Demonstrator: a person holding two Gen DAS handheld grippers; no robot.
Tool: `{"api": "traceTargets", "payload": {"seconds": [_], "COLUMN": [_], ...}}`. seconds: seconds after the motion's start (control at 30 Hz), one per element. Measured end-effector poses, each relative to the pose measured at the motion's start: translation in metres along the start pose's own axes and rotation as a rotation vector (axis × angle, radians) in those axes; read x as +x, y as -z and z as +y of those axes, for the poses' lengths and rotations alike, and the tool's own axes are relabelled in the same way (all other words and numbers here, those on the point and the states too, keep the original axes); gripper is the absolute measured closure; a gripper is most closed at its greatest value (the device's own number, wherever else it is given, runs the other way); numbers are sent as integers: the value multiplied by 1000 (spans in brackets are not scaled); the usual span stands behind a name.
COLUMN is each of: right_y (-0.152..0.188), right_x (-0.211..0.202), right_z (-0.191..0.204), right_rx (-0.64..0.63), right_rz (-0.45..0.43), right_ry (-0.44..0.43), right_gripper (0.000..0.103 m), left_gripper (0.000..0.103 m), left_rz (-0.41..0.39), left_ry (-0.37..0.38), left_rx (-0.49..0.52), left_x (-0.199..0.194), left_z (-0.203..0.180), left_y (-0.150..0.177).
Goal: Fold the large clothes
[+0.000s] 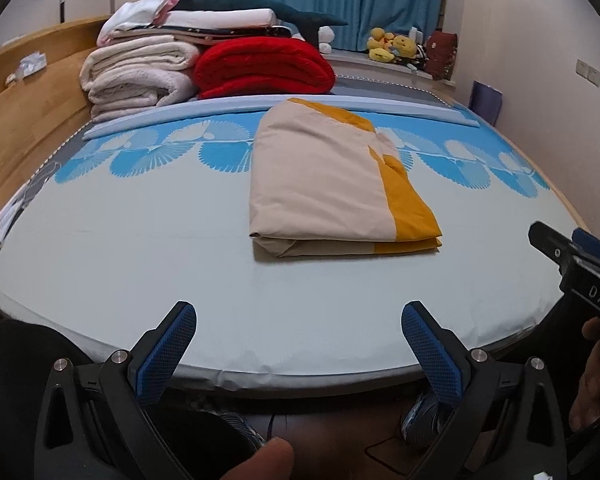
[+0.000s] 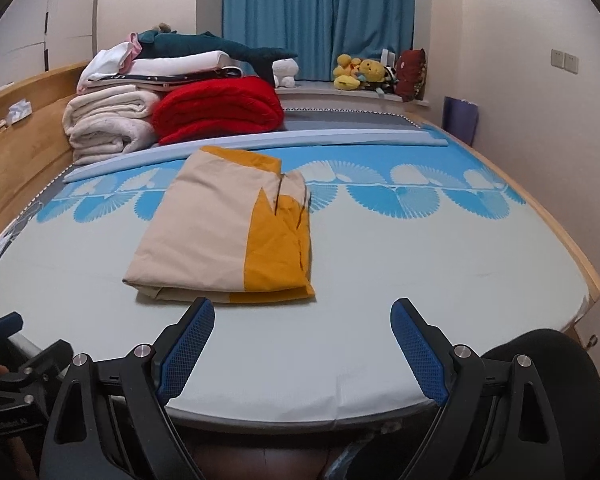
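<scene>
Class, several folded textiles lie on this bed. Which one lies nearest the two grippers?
The beige and mustard folded cloth, alone on the pale sheet. The red blanket and cream blanket sit stacked far back by the headboard.

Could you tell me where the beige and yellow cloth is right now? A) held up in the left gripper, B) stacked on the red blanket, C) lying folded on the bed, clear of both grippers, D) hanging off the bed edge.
C: the beige and yellow cloth lies folded flat on the bed, while the left gripper and right gripper are both open and empty.
</scene>
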State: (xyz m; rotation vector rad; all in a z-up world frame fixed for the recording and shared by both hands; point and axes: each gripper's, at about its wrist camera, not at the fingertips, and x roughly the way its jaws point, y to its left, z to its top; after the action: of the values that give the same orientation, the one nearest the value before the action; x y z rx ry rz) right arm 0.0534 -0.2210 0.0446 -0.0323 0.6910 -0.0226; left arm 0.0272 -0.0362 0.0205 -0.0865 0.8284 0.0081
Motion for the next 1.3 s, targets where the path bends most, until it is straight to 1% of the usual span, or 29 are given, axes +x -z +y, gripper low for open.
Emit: {"api": "traceTargets", "payload": {"seconds": [0.13, 0.33, 0.43, 0.7, 1.3], "right_y": [2, 1, 0, 1, 1], "right_x": [1, -2, -5, -5, -8], "right_z": [2, 6, 9, 11, 16], "right_rx": [-10, -42, -51, -63, -92], "right_rz": [0, -25, -39, -38, -48], "right_ry": [-5, -10, -23, -47, -71], "right_gripper": [13, 13, 13, 13, 13], "left_gripper": [1, 1, 1, 1, 1], "left_rz": [1, -26, -23, -28, -29], "left_ry": [5, -3, 0, 11, 21], "left_rx": [-30, -13, -4, -8, -2], "left_x": [2, -1, 0, -1, 1], "left_z": [3, 0, -2, -2, -1], "left_y": [-1, -2, -2, -3, -4]}}
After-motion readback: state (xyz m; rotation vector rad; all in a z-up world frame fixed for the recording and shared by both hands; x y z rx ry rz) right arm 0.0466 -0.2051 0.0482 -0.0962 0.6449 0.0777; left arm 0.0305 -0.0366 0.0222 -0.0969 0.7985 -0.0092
